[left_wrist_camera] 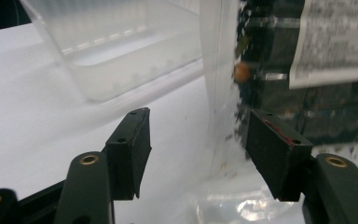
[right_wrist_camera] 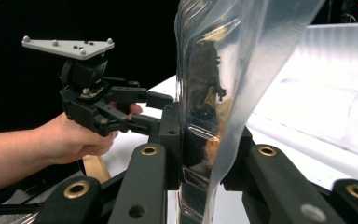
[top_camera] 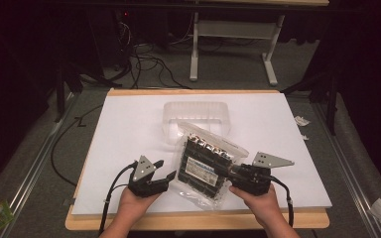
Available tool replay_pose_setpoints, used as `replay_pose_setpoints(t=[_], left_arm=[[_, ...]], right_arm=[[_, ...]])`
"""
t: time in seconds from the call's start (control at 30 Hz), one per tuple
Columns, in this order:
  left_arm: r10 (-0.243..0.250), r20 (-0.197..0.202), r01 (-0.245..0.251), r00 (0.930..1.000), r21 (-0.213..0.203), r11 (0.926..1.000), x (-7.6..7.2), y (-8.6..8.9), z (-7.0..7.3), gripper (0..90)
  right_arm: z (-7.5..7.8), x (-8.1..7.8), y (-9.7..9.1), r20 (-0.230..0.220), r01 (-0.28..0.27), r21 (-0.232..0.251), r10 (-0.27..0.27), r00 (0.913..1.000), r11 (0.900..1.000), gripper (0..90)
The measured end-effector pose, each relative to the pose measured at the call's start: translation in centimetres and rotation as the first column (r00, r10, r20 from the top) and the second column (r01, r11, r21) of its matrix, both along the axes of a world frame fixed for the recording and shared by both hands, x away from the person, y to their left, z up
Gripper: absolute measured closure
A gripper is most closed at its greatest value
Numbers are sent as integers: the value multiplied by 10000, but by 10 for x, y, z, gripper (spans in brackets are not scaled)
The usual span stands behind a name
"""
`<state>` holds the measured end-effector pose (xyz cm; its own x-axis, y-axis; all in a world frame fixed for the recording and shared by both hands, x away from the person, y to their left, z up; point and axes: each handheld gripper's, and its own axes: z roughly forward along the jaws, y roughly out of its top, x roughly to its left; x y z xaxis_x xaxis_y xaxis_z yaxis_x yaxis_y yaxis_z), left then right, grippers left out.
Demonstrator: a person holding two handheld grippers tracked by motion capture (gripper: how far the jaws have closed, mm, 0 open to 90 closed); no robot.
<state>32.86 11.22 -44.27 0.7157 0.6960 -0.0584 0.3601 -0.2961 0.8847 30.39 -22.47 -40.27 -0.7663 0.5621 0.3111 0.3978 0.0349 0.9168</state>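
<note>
Left tool (top_camera: 164, 171) open, right tool (top_camera: 232, 172) clamped

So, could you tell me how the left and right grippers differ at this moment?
The left gripper stands open beside the clear bag, its pads off the film; the right gripper is shut on the bag's edge. Both are hand-held, black and carry a grey plate.

A white printed label (left_wrist_camera: 335, 42) with lines of small text sits on the dark contents of the clear bag (top_camera: 206, 166), right of the left gripper, but no word is legible.
</note>
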Motion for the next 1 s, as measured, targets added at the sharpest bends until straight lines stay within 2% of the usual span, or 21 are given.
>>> replay_pose_setpoints(t=[0.07, 0.2, 0.33, 0.4, 0.53, 0.67, 0.83, 1.0], left_arm=[[16, 101, -17, 9999, 117, 9999, -6, 8, 2, 397], [88, 136, -89, 9999, 23, 10000, -13, 25, 3, 346], [174, -19, -175, 9998, -346, 9992, -13, 36, -2, 325], [205, -61, -207, 9998, -362, 9991, -11, 38, -3, 321], [202, -41, -203, 9998, -56, 9998, -9, 39, -7, 315], [119, -38, -120, 9999, -193, 9997, -9, 40, -6, 311], [18, 81, -17, 10000, -120, 9999, -10, 39, -5, 308], [35, 128, -33, 9999, -119, 9999, -10, 41, -5, 304]], right_arm=[[1, -1, 0, 48, -2, -6, 2, 10000, 10000, 763], [6, -3, -2, 213, 88, 108, -90, 9997, 9999, 763], [13, -5, -8, 455, 311, 192, -319, 9985, 9993, 763], [16, -4, -13, 541, 568, 167, -576, 9969, 9982, 763], [21, -1, -17, 637, 778, 200, -789, 9948, 9968, 762], [30, 5, -22, 919, 1026, 64, -1028, 9905, 9947, 762], [43, 15, -27, 1282, 1363, -147, -1333, 9828, 9906, 762], [48, 23, -30, 1330, 1557, -124, -1527, 9793, 9877, 762]])
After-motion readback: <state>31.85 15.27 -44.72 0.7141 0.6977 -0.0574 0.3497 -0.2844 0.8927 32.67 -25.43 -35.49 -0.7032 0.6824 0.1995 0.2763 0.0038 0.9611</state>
